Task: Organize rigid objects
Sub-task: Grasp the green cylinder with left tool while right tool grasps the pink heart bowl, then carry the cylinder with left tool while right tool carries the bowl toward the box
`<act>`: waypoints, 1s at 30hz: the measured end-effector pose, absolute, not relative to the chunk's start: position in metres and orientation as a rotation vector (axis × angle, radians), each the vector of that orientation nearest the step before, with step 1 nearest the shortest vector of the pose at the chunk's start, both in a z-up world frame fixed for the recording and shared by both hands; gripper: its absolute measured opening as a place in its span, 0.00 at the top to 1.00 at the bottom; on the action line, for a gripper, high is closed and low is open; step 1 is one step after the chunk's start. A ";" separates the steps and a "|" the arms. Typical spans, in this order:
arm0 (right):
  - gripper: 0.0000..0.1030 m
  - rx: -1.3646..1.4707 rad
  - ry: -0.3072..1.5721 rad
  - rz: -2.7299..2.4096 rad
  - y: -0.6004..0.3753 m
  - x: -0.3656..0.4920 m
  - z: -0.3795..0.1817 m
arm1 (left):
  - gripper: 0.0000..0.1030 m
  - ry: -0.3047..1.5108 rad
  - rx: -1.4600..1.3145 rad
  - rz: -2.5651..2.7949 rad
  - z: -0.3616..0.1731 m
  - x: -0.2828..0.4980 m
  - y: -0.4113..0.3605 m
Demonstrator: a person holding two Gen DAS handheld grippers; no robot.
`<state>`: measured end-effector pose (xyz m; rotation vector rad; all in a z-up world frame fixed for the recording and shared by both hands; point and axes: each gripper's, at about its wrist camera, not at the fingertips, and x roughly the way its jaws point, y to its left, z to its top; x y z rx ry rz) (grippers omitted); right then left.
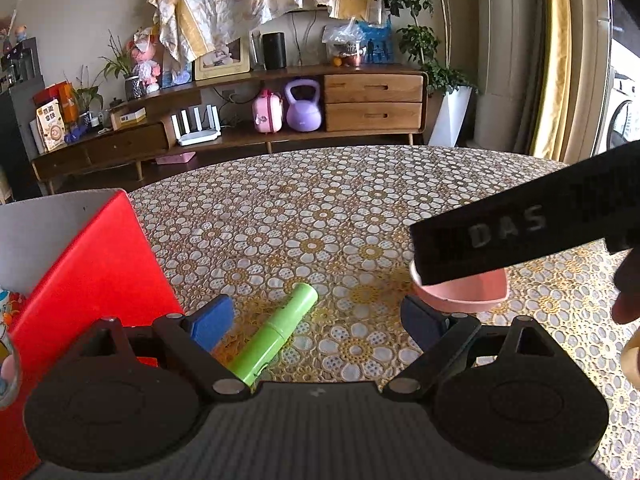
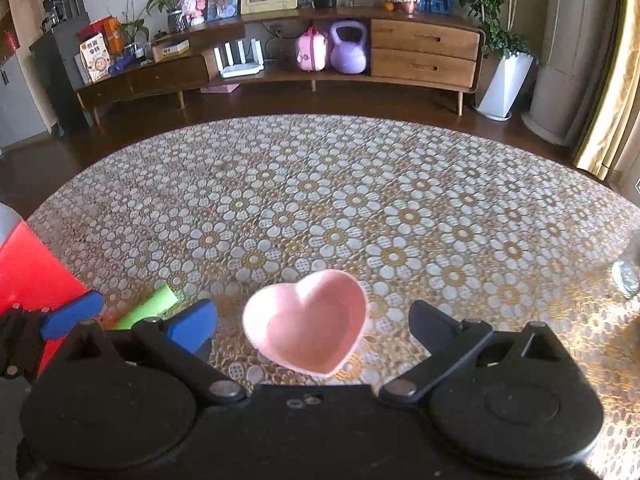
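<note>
on the flowered bench [image 2: 320,184], both approaches are under way: the left gripper [image 1: 320,320], jaws released, frames the green tube [image 1: 280,332] beside the red box [image 1: 100,272]; the right gripper [image 2: 312,326], also released, frames the pink heart bowl [image 2: 306,320]. next, likely: lower, then clench.

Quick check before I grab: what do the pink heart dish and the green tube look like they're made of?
Pink heart dish: likely matte plastic or melamine; even colour, soft dull sheen, thick rounded rim. Ceramic can't be ruled out.
Green tube: probably smooth plastic; uniform lime colour, slight gloss, a moulded seam where two sections join.
</note>
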<state>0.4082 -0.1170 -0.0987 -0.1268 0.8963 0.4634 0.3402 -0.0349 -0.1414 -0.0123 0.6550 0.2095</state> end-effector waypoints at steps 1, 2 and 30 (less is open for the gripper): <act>0.01 -0.129 0.898 0.465 -0.114 0.410 -0.101 | 0.20 0.660 -0.015 0.209 -0.142 0.341 -0.034; 0.01 -0.129 0.898 0.467 -0.112 0.411 -0.102 | 0.26 0.668 -0.017 0.210 -0.144 0.343 -0.032; 0.28 -0.127 0.923 0.371 -0.105 0.408 -0.123 | 0.84 0.692 -0.052 0.229 -0.159 0.344 -0.012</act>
